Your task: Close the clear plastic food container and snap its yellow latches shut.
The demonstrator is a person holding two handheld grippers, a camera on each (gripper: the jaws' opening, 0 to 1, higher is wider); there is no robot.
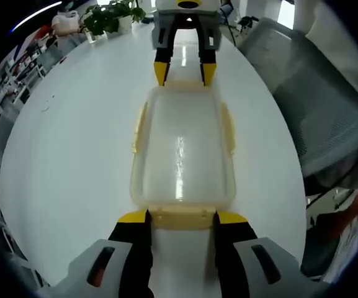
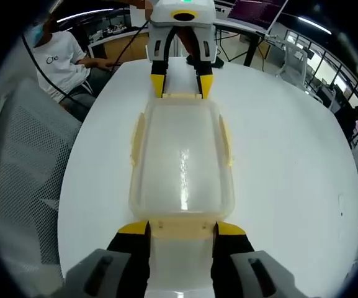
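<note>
Two end latches left: squeeze together evenly, each open gripper straddling one, container flat on table.

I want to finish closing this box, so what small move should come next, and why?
Probably squeeze both end latches down. The lid already sits on the clear container, and each hand-held gripper, left and right, straddles a yellow end latch. The side latches seem to flare outward.

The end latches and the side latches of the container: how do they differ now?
Each end latch sits between an open gripper's yellow tips: left gripper, right gripper. The side latches have no gripper near them. End latches run along the short edges, side latches along the long ones. All are yellow, on the same lid.
</note>
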